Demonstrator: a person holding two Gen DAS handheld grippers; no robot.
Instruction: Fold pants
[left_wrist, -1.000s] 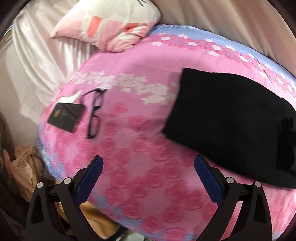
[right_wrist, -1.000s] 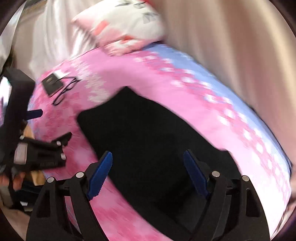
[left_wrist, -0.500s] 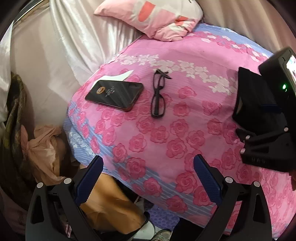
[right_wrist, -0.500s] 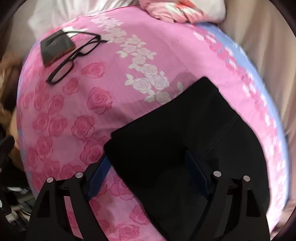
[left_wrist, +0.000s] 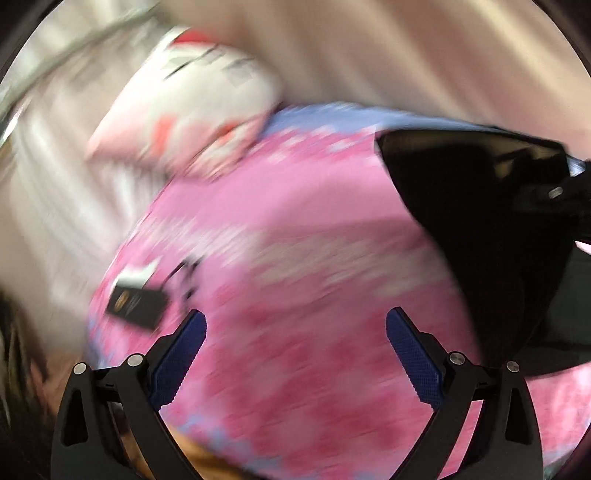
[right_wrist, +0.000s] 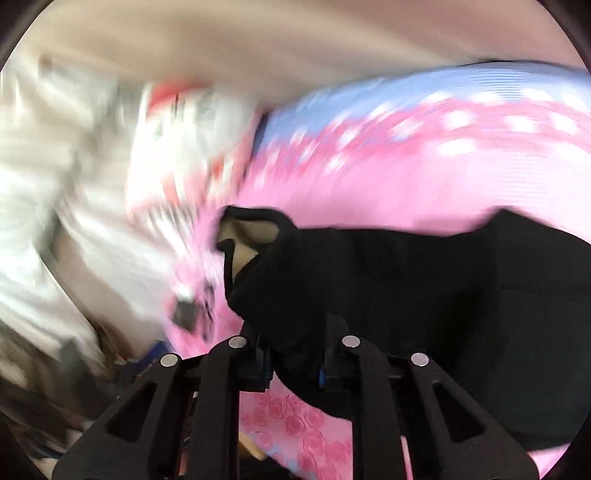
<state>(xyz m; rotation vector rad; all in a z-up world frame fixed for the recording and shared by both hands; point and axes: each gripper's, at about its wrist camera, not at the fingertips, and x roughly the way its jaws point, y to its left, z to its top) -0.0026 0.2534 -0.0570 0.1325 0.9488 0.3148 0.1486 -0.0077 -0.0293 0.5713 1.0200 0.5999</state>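
The black pants (right_wrist: 406, 288) lie on a pink rose bedspread (right_wrist: 388, 192). My right gripper (right_wrist: 295, 365) is closing, and a bunched corner of the pants is pinched between its fingers and lifted off the bed. In the left wrist view the raised pants (left_wrist: 461, 221) hang at the right, with the right gripper's body behind them. My left gripper (left_wrist: 295, 354) is open above the bedspread (left_wrist: 295, 240), left of the pants, and nothing is between its blue pads (left_wrist: 413, 362). Both views are blurred.
A dark phone (left_wrist: 136, 306) and black glasses (left_wrist: 184, 280) lie near the bed's left edge. A white and pink pillow (left_wrist: 207, 103) sits at the head of the bed. Pale curtains (left_wrist: 369, 48) hang behind. Clutter lies on the floor to the left.
The right gripper's jaws have narrowed around a corner of the pants and lifted it. The left gripper has swung from the bed's edge toward the pillow, still open.
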